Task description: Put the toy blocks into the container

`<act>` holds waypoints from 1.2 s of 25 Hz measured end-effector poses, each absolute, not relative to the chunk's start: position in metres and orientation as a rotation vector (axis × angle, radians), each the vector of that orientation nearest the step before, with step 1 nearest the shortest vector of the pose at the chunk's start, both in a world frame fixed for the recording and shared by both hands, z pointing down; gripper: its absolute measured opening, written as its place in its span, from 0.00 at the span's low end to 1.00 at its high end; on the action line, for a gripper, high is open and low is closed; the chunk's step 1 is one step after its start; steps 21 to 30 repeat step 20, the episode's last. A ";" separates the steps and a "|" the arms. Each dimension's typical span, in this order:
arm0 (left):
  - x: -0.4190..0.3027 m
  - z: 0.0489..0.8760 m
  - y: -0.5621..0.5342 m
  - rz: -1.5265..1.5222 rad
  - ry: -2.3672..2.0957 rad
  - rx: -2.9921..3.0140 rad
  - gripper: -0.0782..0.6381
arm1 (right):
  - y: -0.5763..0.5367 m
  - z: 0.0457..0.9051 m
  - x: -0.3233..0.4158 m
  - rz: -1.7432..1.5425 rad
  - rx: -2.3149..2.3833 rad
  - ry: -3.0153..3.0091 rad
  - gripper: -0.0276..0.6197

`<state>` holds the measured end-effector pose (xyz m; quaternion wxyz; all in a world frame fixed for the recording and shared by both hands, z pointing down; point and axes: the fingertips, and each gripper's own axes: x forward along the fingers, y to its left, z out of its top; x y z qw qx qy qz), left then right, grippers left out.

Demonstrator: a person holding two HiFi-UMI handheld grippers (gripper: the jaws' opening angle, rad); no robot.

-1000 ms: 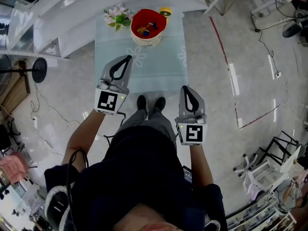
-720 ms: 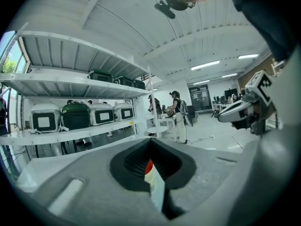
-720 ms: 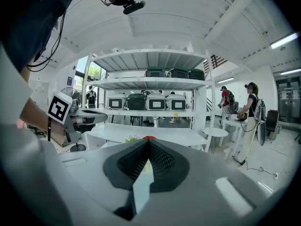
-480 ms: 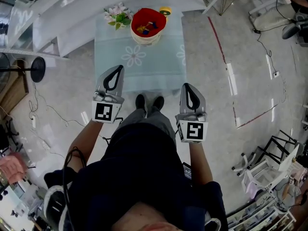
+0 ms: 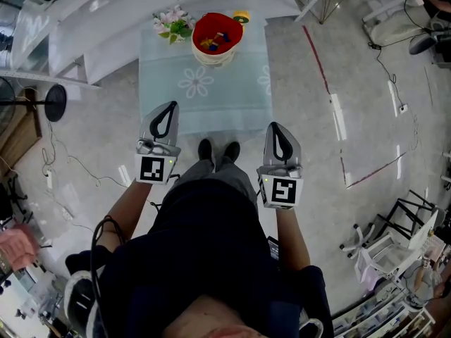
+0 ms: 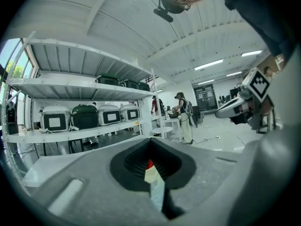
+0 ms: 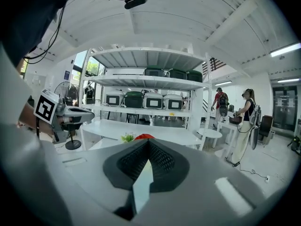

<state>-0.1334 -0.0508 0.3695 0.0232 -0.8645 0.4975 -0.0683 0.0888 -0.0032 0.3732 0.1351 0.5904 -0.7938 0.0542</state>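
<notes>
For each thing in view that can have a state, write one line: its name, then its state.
left gripper: shut, nothing between its jaws.
right gripper: shut, nothing between its jaws.
red container: upright on the table, open at the top.
toy blocks: lying inside the red container.

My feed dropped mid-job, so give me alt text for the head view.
Seen from above, a standing person holds the left gripper and right gripper, both shut and empty, facing a cloth-covered table. At its far end a red container holds toy blocks, flowers beside it.
</notes>
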 end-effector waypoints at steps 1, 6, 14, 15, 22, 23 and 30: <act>-0.134 0.370 -0.049 -0.208 1.545 -2.678 0.11 | -0.003 0.373 0.089 0.155 1.712 -2.297 0.04; -0.135 0.372 -0.045 -0.205 1.555 -2.680 0.11 | -0.006 0.370 0.086 0.142 1.704 -2.308 0.04; -0.137 0.373 -0.041 -0.202 1.559 -2.684 0.11 | -0.007 0.373 0.086 0.140 1.704 -2.290 0.04; -0.137 0.373 -0.040 -0.201 1.560 -2.683 0.11 | -0.008 0.372 0.085 0.137 1.701 -2.295 0.04; -0.139 0.373 -0.038 -0.197 1.555 -2.671 0.11 | -0.009 0.372 0.084 0.125 1.689 -2.288 0.04; -0.139 0.373 -0.038 -0.197 1.555 -2.671 0.11 | -0.009 0.372 0.084 0.125 1.689 -2.288 0.04; -0.139 0.373 -0.038 -0.197 1.555 -2.671 0.11 | -0.009 0.372 0.084 0.125 1.689 -2.288 0.04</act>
